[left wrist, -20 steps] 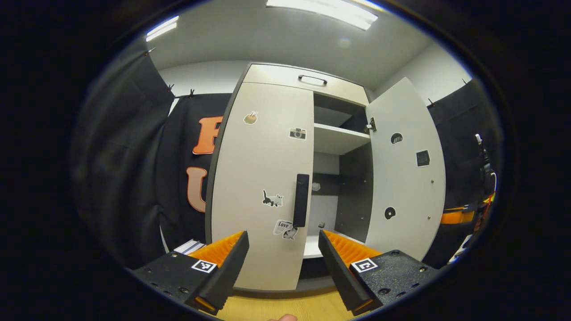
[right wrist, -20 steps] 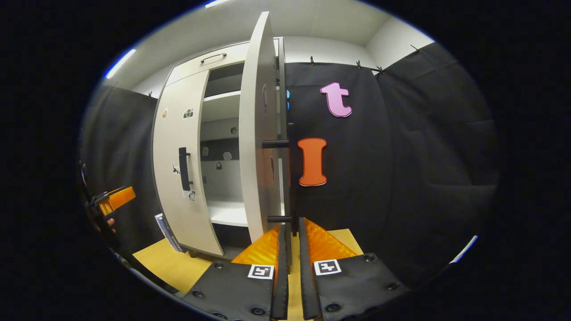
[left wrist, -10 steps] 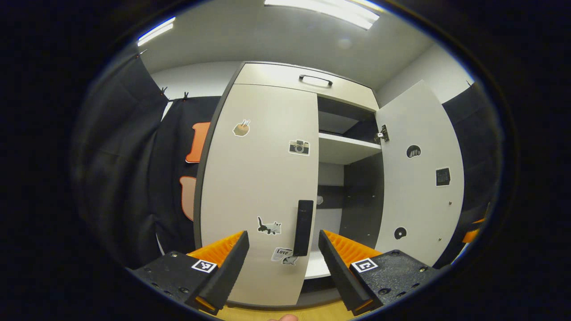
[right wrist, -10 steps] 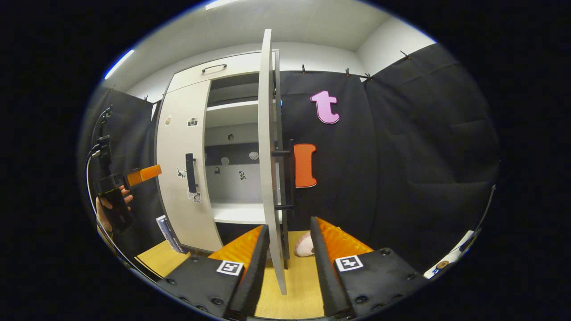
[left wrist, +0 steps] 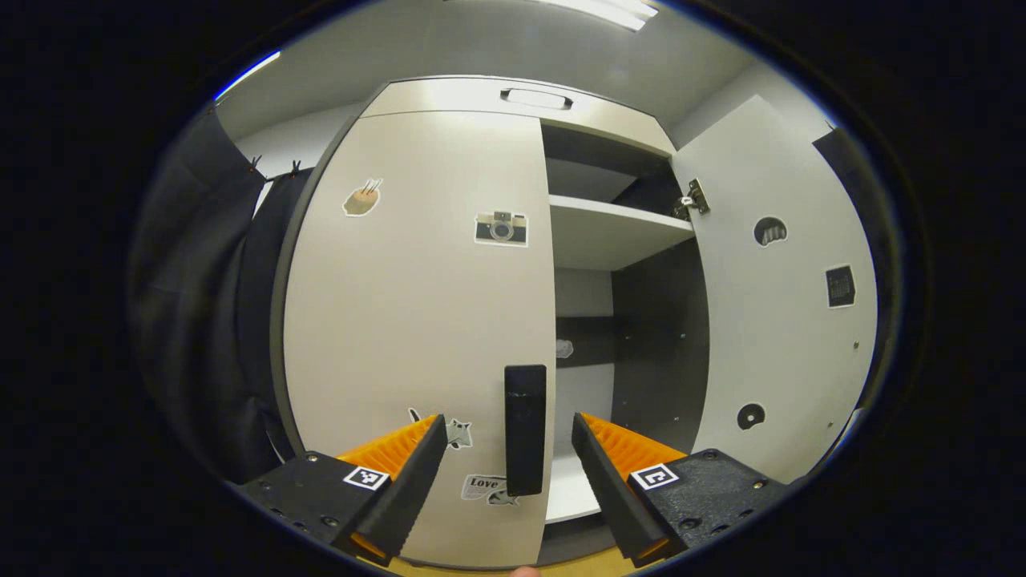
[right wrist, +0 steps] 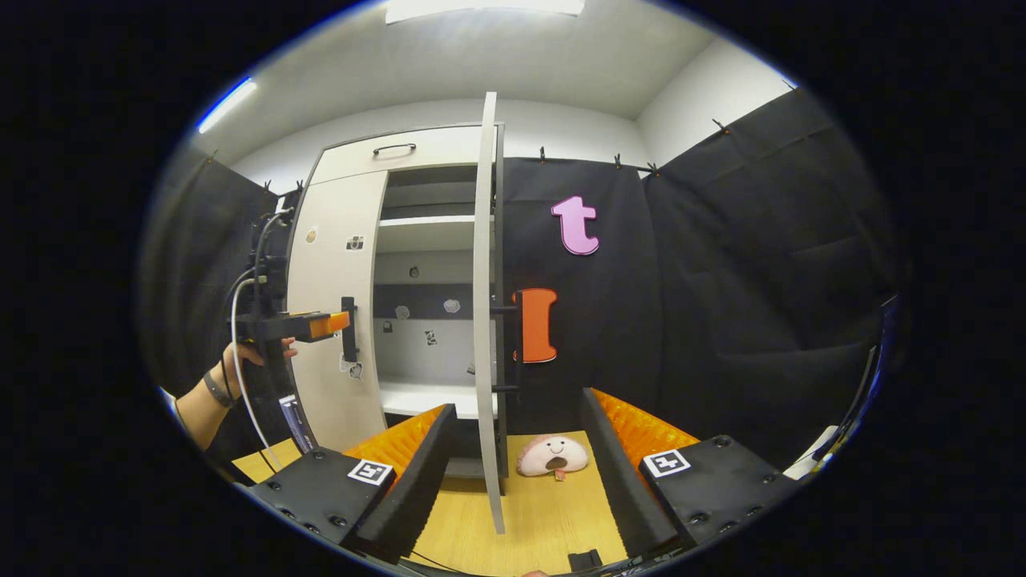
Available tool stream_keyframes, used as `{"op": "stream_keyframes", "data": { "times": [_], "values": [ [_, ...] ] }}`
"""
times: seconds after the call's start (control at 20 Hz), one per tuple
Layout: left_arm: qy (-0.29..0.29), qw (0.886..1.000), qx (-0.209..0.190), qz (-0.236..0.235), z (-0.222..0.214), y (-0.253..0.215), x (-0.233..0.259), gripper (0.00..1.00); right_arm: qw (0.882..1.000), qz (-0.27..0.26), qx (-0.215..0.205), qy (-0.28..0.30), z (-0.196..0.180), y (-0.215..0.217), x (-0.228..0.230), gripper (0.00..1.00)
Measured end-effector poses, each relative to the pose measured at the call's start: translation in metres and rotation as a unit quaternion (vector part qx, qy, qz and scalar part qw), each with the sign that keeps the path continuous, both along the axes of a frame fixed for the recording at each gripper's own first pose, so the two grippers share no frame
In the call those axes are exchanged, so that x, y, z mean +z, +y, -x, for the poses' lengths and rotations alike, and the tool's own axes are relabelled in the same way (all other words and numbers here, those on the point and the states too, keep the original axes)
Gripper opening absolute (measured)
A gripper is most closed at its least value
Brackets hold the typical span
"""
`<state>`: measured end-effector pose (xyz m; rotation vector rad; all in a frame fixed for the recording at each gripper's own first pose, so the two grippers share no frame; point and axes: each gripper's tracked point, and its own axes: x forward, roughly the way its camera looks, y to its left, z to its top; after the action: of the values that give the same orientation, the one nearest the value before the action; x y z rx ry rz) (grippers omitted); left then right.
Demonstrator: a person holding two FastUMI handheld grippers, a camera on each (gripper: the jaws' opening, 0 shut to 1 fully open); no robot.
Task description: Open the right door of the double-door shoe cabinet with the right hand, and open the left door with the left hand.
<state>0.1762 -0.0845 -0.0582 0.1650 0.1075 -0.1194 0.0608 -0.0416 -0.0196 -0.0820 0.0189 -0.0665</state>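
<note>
The pale shoe cabinet's left door [left wrist: 417, 304] is closed and carries several stickers. Its black vertical handle [left wrist: 525, 429] lines up in the gap of my open left gripper [left wrist: 507, 423], close ahead of the tips. The right door [left wrist: 777, 304] stands swung wide open, baring a shelf [left wrist: 609, 232]. In the right gripper view that right door [right wrist: 483, 320] is edge-on, its handle [right wrist: 513, 344] on the far side. My right gripper [right wrist: 519, 405] is open, backed off the door and holding nothing. The left gripper [right wrist: 309, 324], held by a hand [right wrist: 240, 361], sits just short of the left door's handle [right wrist: 349, 328].
A drawer with a handle [left wrist: 535, 98] tops the cabinet. On the wooden floor [right wrist: 545, 513], a pink plush toy [right wrist: 553, 455] lies by the open door's foot. Black cloth walls close in on both sides. A cable [right wrist: 240, 377] hangs from the left gripper.
My right gripper has let go of the right door's handle, opened and drawn back. The left gripper has moved in close to the left door's handle, staying open.
</note>
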Motion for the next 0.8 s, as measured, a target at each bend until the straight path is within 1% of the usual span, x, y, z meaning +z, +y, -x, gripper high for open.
{"op": "stream_keyframes", "data": {
  "times": [0.1,0.25,0.3,0.35,0.4,0.45,0.5,0.55,0.6,0.65,0.7,0.8],
  "values": [
    [0.004,1.000,0.007,-0.020,-0.014,-0.002,-0.013,0.94,1.000,0.005,-0.006,-0.003,0.002,-0.003,0.001,0.93],
    [0.024,1.000,0.013,-0.014,-0.030,-0.005,-0.031,0.93,1.000,0.009,-0.012,-0.003,0.008,-0.005,0.001,0.94],
    [0.028,0.999,0.024,-0.015,-0.031,-0.002,-0.035,0.92,1.000,0.009,-0.013,-0.003,0.009,-0.004,0.000,0.93],
    [0.018,0.999,0.032,-0.020,-0.034,-0.001,-0.033,0.92,1.000,0.010,-0.014,-0.003,0.010,-0.005,-0.001,0.94],
    [0.017,0.999,0.035,-0.027,-0.034,-0.001,-0.034,0.85,1.000,0.011,-0.016,-0.004,0.010,-0.004,-0.001,0.93],
    [0.018,0.998,0.046,-0.039,-0.034,0.001,-0.035,0.82,1.000,0.011,-0.017,-0.004,0.010,-0.004,-0.002,0.93],
    [0.021,0.998,0.050,-0.043,-0.033,0.001,-0.036,0.79,1.000,0.011,-0.016,-0.003,0.011,-0.002,-0.002,0.98],
    [0.025,0.999,0.025,-0.031,-0.035,-0.010,-0.038,0.67,1.000,0.010,-0.016,-0.002,0.009,-0.001,-0.004,0.94],
    [0.024,0.999,0.023,-0.014,-0.039,-0.014,-0.042,0.48,1.000,0.010,-0.015,-0.001,0.010,0.001,-0.005,0.98],
    [0.023,1.000,0.011,0.002,-0.033,-0.015,-0.037,0.29,1.000,0.010,-0.015,-0.001,0.011,0.001,-0.006,0.98],
    [0.026,1.000,0.003,0.004,-0.034,-0.014,-0.037,0.25,1.000,0.010,-0.014,-0.002,0.012,0.002,-0.006,0.93],
    [0.033,0.999,-0.002,0.000,-0.032,-0.014,-0.039,0.22,1.000,0.008,-0.011,0.000,0.011,0.005,-0.007,0.94]
  ]
}}
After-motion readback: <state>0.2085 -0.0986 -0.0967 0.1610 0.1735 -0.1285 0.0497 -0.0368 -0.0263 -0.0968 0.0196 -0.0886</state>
